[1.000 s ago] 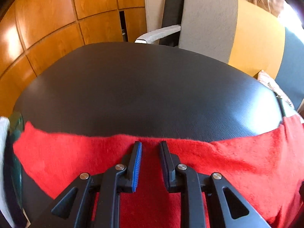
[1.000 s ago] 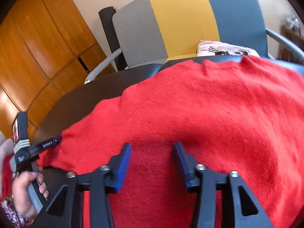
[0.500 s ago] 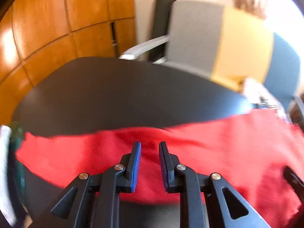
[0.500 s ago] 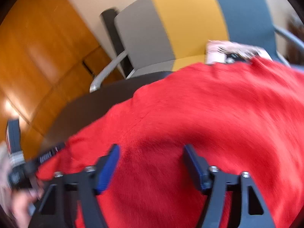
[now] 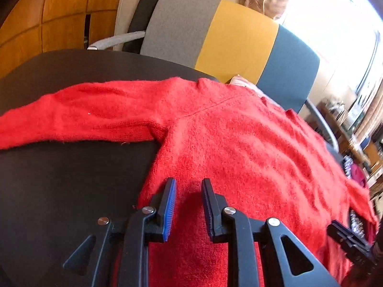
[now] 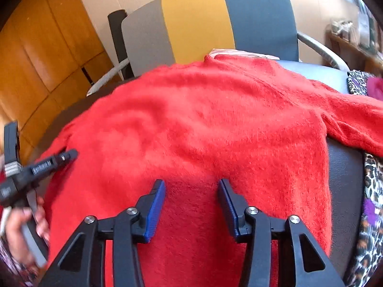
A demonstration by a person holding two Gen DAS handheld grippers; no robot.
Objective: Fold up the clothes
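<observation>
A red fuzzy sweater [image 5: 239, 143] lies spread flat on the black table [image 5: 71, 179], one sleeve [image 5: 83, 112] stretched out to the left. My left gripper [image 5: 188, 184] hovers over the sweater's lower left edge, its jaws a narrow gap apart with nothing pinched. In the right wrist view the sweater [image 6: 203, 119] fills the middle, its other sleeve [image 6: 354, 119] running off to the right. My right gripper [image 6: 191, 184] is above the lower body of the sweater, its jaws closing with only the flat cloth beneath them. The left gripper [image 6: 69, 154] and the hand [image 6: 24, 227] holding it show at the left.
A chair [image 5: 215, 31] with a grey, yellow and blue back stands behind the table. Wooden panels [image 5: 47, 12] cover the wall at the left. Leopard-print cloth [image 6: 371, 191] lies at the table's right side. Cluttered shelves [image 5: 354, 129] stand at the far right.
Both grippers have swung right along the sweater: the left from the sleeve to the body's edge, the right until the right sleeve shows. The right jaws are narrower than before.
</observation>
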